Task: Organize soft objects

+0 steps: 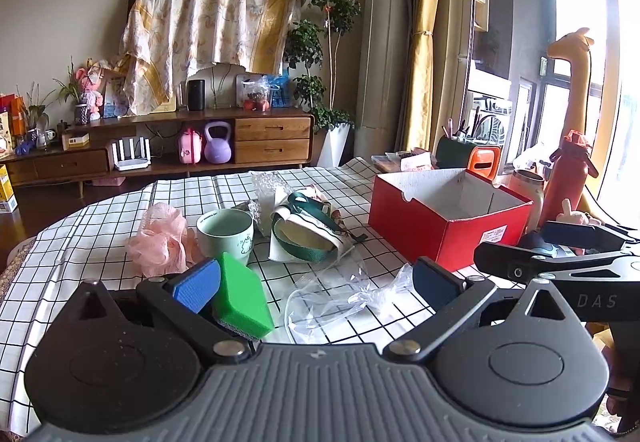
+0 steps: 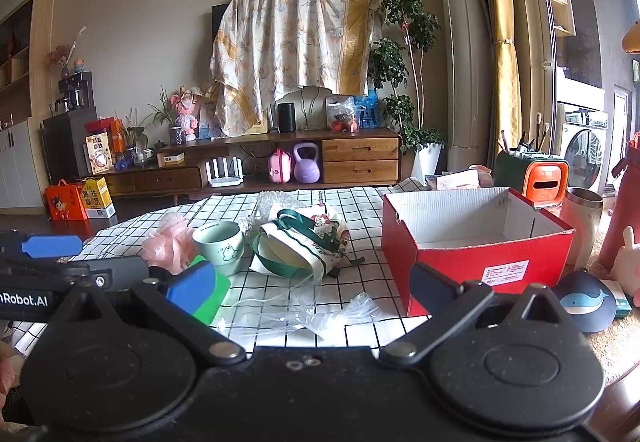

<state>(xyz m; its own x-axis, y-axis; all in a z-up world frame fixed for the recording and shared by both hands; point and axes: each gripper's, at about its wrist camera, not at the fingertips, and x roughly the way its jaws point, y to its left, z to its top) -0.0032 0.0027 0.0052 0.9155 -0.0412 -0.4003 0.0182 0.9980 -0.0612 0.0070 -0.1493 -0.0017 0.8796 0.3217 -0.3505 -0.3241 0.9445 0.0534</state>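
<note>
The room was a sitting room, with a low cabinet against the far wall, and we worked at a table under a checked cloth (image 1: 120, 234). We held the left gripper (image 1: 316, 286) and the right gripper (image 2: 310, 288) side by side at the near edge, both tilted a little downward with jaws spread wide and nothing between them, which we judged a ready stance before any first pick. Just ahead of the left gripper's left finger lay a green sponge (image 1: 240, 298); beyond it stood a mug (image 1: 226, 232), with a pink pouf (image 1: 162, 242) touching its left side. Straight ahead sat a cloth bag (image 1: 308, 230), slumped open with its green straps loose, and nearer us a crumpled clear plastic bag (image 1: 344, 298). Ahead and to the right of both grippers stood an open red box (image 2: 472, 242), empty as far as we could see, likely placed there to receive the soft things, while the hard mug would probably stay out.
</note>
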